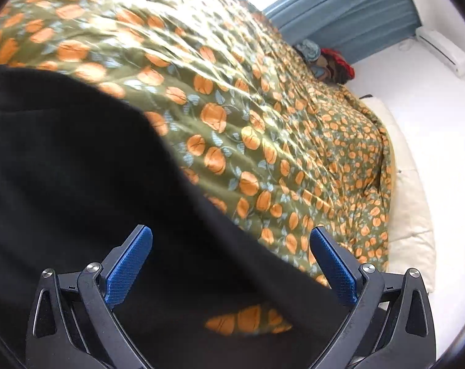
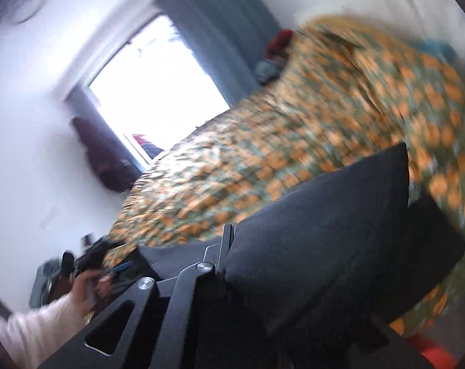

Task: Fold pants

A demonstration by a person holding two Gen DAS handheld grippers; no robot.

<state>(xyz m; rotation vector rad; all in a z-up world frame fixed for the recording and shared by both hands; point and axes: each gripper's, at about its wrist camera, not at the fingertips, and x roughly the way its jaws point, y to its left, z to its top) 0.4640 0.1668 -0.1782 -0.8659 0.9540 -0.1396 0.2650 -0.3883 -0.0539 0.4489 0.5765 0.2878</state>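
Observation:
The black pants [image 1: 78, 160] lie on a bed with an olive cover printed with orange fruit [image 1: 232, 92]. My left gripper [image 1: 231, 246] is open, its blue pads [image 1: 131, 261] spread wide over the pants' edge, holding nothing. In the right wrist view, which is motion-blurred, the pants [image 2: 324, 230] drape over my right gripper [image 2: 232, 246] and hide its right finger; the jaws look shut on the cloth, which is lifted above the bed cover [image 2: 294, 138]. The left gripper [image 2: 109, 270] shows small at lower left in the person's hand.
A cream quilt [image 1: 414, 215] lies along the bed's right edge. Red and blue items [image 1: 324, 61] sit at the bed's far end by a blue curtain [image 1: 355, 6]. A bright window [image 2: 155, 86] and white walls are beyond the bed.

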